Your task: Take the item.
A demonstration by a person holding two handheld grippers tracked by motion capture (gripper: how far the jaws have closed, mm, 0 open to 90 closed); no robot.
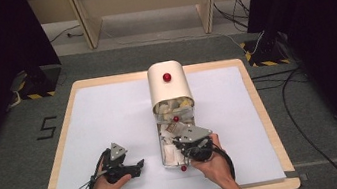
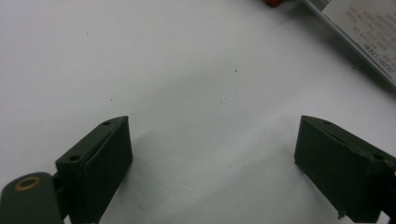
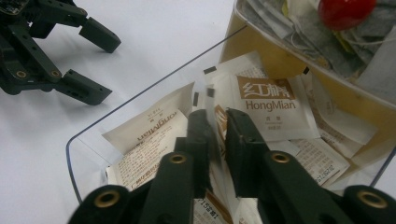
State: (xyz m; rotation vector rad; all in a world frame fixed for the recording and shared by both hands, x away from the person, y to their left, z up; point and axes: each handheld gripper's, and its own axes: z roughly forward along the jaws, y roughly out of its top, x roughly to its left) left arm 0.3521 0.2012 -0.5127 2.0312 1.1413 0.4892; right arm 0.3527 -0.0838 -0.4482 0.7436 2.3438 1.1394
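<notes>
Down inside the clear tray [image 3: 93, 133], the right gripper [image 3: 217, 121] pinches one upright sachet [image 3: 215, 122] by its thin edge.
Such a slim hold could slip, or drag neighbouring packets [image 3: 149, 135] out; left gripper [image 2: 212, 154] rests released on the table [image 2: 187, 70].

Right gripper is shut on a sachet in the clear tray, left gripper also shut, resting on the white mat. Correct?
Not quite: the left gripper is open, fingers wide apart over the white mat, as the left gripper view shows. The right gripper is indeed shut on a sachet in the clear tray.

Two hand-held grippers [image 1: 139, 168] [image 1: 178, 146], one box [image 1: 164, 148], three red knobs [image 1: 167, 77].
</notes>
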